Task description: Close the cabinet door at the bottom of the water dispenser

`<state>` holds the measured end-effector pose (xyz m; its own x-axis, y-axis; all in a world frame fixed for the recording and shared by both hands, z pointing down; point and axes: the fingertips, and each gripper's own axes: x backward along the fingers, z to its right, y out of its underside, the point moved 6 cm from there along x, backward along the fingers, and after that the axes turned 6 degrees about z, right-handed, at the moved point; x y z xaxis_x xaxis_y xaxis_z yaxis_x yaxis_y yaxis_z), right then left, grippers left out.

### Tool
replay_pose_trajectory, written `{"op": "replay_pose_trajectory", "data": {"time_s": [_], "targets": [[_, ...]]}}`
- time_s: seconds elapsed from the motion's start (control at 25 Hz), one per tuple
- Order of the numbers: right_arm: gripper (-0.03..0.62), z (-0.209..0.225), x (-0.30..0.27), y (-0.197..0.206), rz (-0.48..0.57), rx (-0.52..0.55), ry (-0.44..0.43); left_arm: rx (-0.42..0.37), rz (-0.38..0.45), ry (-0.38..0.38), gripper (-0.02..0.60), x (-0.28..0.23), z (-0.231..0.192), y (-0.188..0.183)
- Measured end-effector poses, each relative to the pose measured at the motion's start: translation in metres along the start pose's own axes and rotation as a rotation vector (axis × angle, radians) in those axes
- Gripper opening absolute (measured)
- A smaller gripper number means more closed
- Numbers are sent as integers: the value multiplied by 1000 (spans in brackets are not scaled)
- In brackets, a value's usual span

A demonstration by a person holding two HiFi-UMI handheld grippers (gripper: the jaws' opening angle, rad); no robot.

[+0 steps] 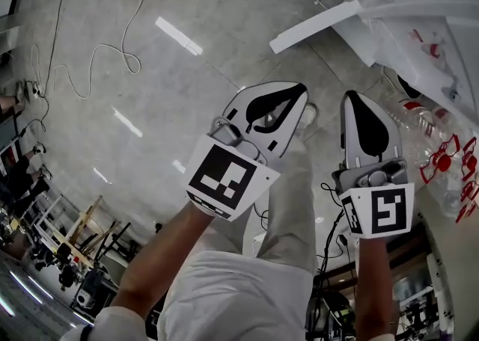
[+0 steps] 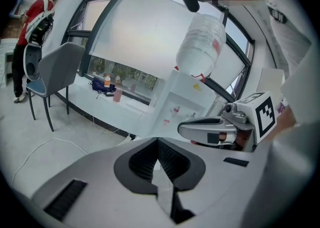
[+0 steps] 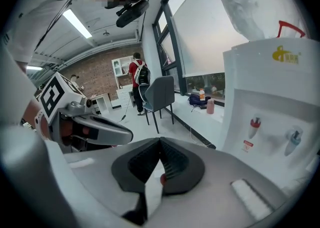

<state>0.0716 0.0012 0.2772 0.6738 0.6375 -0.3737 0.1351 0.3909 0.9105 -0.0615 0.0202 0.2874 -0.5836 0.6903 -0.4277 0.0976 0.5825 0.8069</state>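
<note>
White left gripper [image 1: 299, 94] is clenched on nothing; right gripper [image 1: 352, 100] beside it is the same, and you've got both angled forward and down. Dispenser [image 3: 270, 92] stands front-right. Its door [image 1: 314, 25] looks swung out leftward, ahead of both tips, with your left nearer its free end.

Bare floor [image 1: 187, 108] lies open left, crossed by a cable [image 1: 96, 47]; the water dispenser [image 1: 397, 33] blocks right
</note>
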Motion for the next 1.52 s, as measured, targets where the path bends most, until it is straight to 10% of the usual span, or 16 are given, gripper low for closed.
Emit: {"op": "replay_pose_trajectory", "data": {"time_s": [1.52], "targets": [[11,23,-90,117,-63,-60,16,24,-69,-29,34,-62,-107,114]]}}
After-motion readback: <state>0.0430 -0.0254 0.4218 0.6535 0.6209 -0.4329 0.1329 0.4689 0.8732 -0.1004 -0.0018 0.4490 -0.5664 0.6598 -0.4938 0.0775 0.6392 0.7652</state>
